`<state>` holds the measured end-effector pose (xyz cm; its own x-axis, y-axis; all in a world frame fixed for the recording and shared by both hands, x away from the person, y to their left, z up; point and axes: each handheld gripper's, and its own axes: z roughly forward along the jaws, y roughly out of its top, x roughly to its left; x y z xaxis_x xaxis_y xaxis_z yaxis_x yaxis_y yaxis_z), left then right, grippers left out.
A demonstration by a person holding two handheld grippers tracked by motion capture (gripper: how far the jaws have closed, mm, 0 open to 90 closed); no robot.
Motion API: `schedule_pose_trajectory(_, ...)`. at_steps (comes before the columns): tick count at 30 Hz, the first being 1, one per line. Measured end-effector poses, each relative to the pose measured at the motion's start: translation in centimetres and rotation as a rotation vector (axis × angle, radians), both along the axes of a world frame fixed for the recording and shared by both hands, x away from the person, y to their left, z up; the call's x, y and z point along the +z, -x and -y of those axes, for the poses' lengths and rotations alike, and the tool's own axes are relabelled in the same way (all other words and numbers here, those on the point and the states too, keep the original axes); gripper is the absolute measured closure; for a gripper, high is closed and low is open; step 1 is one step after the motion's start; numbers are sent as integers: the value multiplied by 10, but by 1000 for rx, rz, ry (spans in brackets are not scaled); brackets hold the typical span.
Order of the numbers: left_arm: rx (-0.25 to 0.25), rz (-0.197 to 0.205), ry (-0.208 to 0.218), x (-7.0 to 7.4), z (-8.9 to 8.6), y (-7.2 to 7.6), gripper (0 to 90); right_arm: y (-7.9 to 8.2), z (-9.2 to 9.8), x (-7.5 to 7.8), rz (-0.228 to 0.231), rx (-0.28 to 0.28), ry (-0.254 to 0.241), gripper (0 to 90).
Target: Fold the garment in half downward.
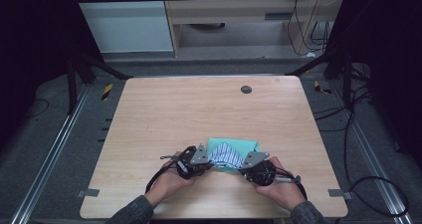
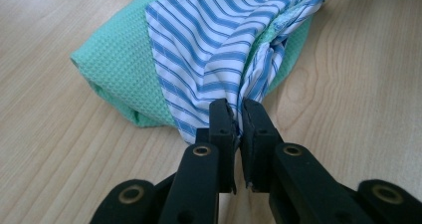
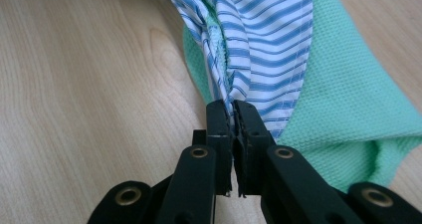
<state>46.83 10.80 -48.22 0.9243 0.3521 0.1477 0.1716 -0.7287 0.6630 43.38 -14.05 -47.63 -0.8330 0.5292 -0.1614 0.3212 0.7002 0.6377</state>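
The left gripper is clenched on a gathered edge of a blue-and-white striped cloth; in the left gripper view its two black jaws stand nearly together with the striped fabric bunched and pinched between their tips. The right gripper is likewise clamped on the opposite end of the same striped cloth, and in the right gripper view the fabric runs up from between its closed jaws in tight folds. Each gripper is held in one of the person's hands: the left hand and the right hand come in from the near edge of the worktop, with grey sleeves showing at the bottom.

The striped cloth stretches between the two grippers and lies over a green waffle-weave cloth, which is folded and rests on the worktop directly under and beyond it. In the left gripper view the green cloth bulges out to the left of the striped cloth; in the right gripper view it spreads to the right of the striped cloth.

Both cloths sit near the near edge of the wooden worktop, slightly right of its middle. A small dark round disc lies near the far edge, well apart from the cloths.
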Motion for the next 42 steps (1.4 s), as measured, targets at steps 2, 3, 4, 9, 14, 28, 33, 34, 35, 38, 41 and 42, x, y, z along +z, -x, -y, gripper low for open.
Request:
schedule_pose_trajectory(2, -6, -3, -8, 0, 0, 2, 853, 1, -1, -2, -3, 9, 11, 867)
schedule_pose_trajectory(3, -8, -3, -13, 0, -1, 3, 854, 2, -1, -3, -5, 13, 14, 867)
schedule_pose_trajectory(4, -12, -11, -13, -1, -2, 4, 855, 2, -1, -3, -5, 21, 21, 868)
schedule_pose_trajectory(9, -21, -28, -20, -1, -2, 10, 857, 4, 1, -4, -6, 27, 33, 869)
schedule_pose_trajectory(14, -22, -48, -7, -3, -4, 14, 856, 5, 1, -4, -6, 36, 41, 867)
schedule_pose_trajectory(28, 82, -84, 62, 12, -40, 24, 452, 26, 28, 5, -34, -43, 6, 388)
schedule_pose_trajectory(33, 169, -84, 97, 15, -50, 6, 312, 18, 44, 4, 7, -148, -12, 240)
schedule_pose_trajectory(34, 175, -78, 105, 17, -50, 2, 309, 15, 47, 3, 7, -165, -14, 237)
schedule_pose_trajectory(35, 185, -74, 114, 18, -50, -1, 307, 13, 48, 2, 6, -182, -18, 235)
schedule_pose_trajectory(38, 194, -61, 124, 21, -47, -9, 307, 6, 52, 1, 9, -208, -21, 225)
schedule_pose_trajectory(41, 200, -50, 132, 22, -43, -13, 300, 3, 52, 1, 8, -218, -19, 208)
schedule_pose_trajectory(42, 212, -47, 147, 23, -40, -19, 295, -3, 54, 2, 13, -233, -14, 197)
